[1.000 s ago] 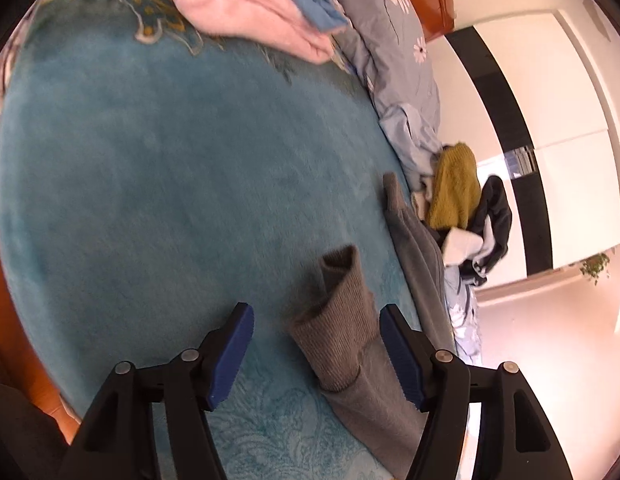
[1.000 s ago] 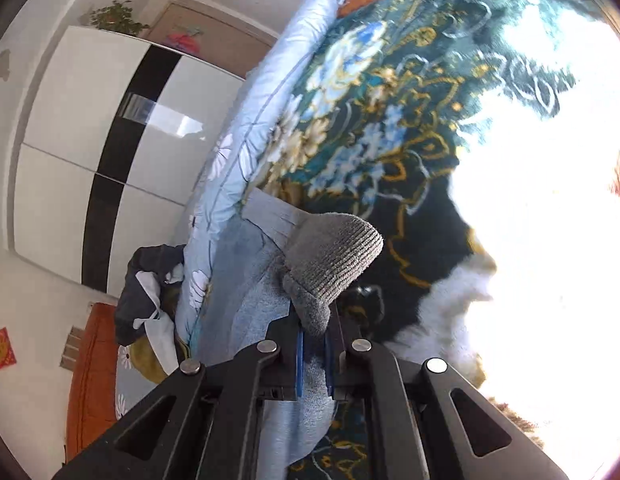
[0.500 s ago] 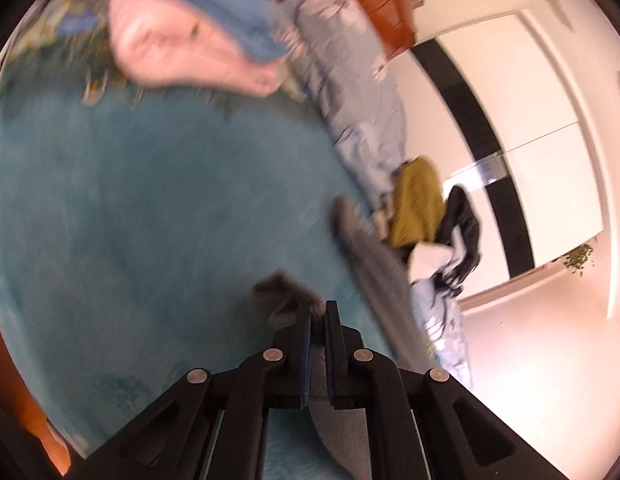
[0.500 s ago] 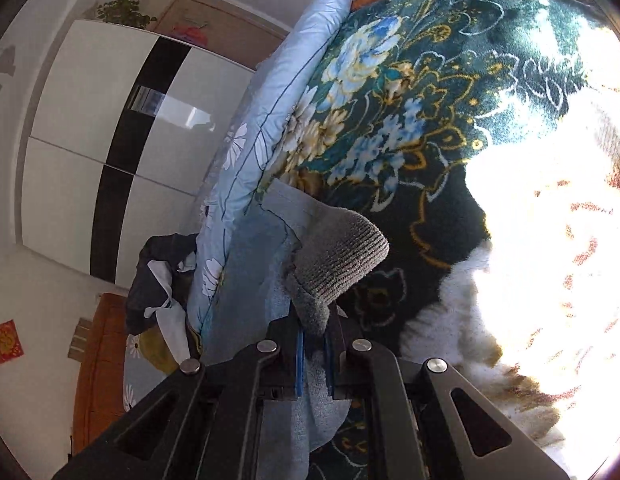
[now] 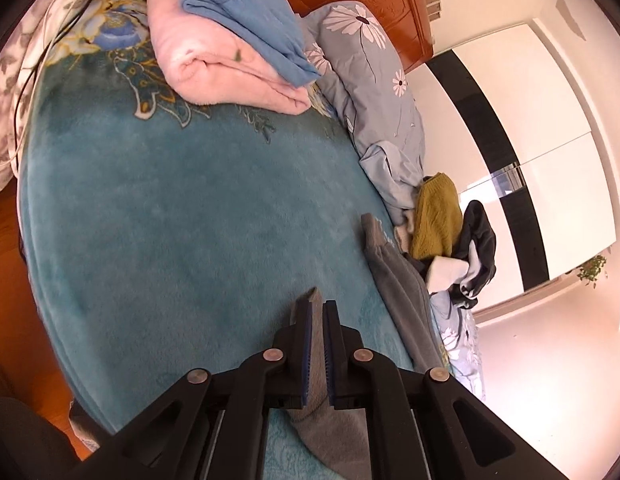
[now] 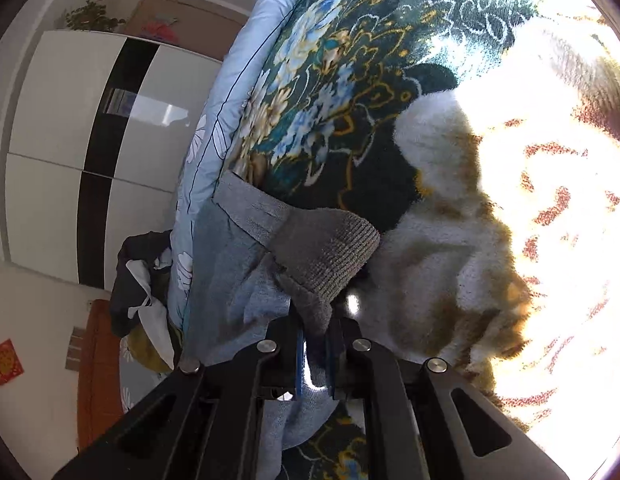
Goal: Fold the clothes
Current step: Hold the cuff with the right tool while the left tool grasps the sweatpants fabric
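A grey garment [image 5: 405, 296] with ribbed cuffs lies on the teal blanket [image 5: 190, 216] of a bed. My left gripper [image 5: 317, 312] is shut on one grey cuff, which pokes out between the blue pads. In the right wrist view my right gripper [image 6: 315, 334] is shut on the other ribbed cuff [image 6: 329, 252], and the grey garment [image 6: 234, 276] trails off to the left over the blanket's flowered part [image 6: 321, 92].
A folded pink blanket [image 5: 218, 68] with folded blue clothes [image 5: 246, 12] on top lies at the bed's far end. A grey daisy-print duvet [image 5: 369, 92] and a heap of mustard and dark clothes [image 5: 449, 236] lie along the bed's far side. Bright sunlight washes out the bedding [image 6: 549, 200].
My left gripper was open around the grey cuff a second ago and has closed on it. My right gripper has stayed shut on its cuff and shifted a little over the bed.
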The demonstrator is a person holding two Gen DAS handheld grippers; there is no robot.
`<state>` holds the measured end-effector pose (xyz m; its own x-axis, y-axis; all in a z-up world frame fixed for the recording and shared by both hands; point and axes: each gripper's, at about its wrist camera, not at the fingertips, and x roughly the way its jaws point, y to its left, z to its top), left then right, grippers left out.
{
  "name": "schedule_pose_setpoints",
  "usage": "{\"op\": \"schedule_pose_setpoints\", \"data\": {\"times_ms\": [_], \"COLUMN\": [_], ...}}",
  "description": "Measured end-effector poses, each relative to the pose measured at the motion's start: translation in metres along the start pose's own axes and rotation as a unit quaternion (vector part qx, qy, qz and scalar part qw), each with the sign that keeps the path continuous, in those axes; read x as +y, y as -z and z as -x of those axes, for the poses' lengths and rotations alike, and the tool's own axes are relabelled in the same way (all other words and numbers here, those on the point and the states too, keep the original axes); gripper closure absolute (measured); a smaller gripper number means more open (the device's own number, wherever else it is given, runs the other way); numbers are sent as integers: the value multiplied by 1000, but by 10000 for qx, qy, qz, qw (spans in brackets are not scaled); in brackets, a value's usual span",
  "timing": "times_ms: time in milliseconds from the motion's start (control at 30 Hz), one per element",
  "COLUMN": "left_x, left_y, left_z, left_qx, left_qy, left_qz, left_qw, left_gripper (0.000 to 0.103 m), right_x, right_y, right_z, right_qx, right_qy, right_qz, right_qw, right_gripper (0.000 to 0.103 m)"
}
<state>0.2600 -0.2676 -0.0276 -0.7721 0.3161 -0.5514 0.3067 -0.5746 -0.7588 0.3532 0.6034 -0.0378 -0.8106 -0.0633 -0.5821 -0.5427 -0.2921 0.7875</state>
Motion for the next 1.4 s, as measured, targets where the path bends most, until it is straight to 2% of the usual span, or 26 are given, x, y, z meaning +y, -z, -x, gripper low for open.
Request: {"op": "schedule_pose_setpoints", "data": {"times_ms": [67, 100, 267, 367, 400, 433, 467, 567, 667, 800, 933, 1033, 1233, 1400], "left_x": [1, 3, 1, 1, 1, 0, 0, 1, 11, 8, -32, -64, -118, -163], "left_y": [10, 17, 47, 62, 64, 64, 64, 65, 63, 49, 23, 4, -38, -66], "left_z": [0, -1, -18, -35, -37, -35, -35, -36, -42, -32, -17, -16, -37, -73], "left_qx": [93, 149, 612, 996, 1012, 985, 1006, 1075, 1259, 1125, 902, 700, 438, 383], "left_qy": [-61, -76, -139, 79, 68, 59, 89, 186, 214, 684, 1111, 1273, 1209, 839], "left_qz": [-14, -28, -296, -296, -296, -312, -288, -211, 218, 576, 304, 132, 186, -54], "left_qw": [9999, 9999, 9976, 9946, 9944, 9946, 9945, 9938, 9916, 9896, 9892, 9893, 9915, 9957], "left_gripper": [53, 48, 47, 49, 49, 54, 66, 88, 93, 94, 95, 95, 95, 95], "right_x": [2, 4, 2, 0, 0, 1, 2, 2, 3, 13, 33, 53, 98, 137], "right_y": [-1, -1, -1, -1, -1, 0, 1, 5, 9, 12, 2, -4, -31, -57], "right_z": [-1, -2, -9, -9, -9, -9, -8, -7, -6, 2, 24, 33, 22, -10], "right_qx": [16, 26, 124, 141, 152, 160, 168, 212, 250, 152, -101, -152, -313, -299], "right_qy": [27, 54, 86, 101, 83, 78, 75, 102, 88, -107, -866, -1295, -1715, -1725], "right_qz": [51, 87, 65, 23, -18, 7, 38, 78, 71, 49, -23, 50, 243, 485], "right_qw": [10000, 9999, 9999, 9998, 9998, 9998, 9998, 9997, 9996, 9998, 9962, 9915, 9844, 9834], "right_gripper": [95, 94, 94, 94, 94, 94, 94, 94, 94, 94, 95, 95, 95, 95]}}
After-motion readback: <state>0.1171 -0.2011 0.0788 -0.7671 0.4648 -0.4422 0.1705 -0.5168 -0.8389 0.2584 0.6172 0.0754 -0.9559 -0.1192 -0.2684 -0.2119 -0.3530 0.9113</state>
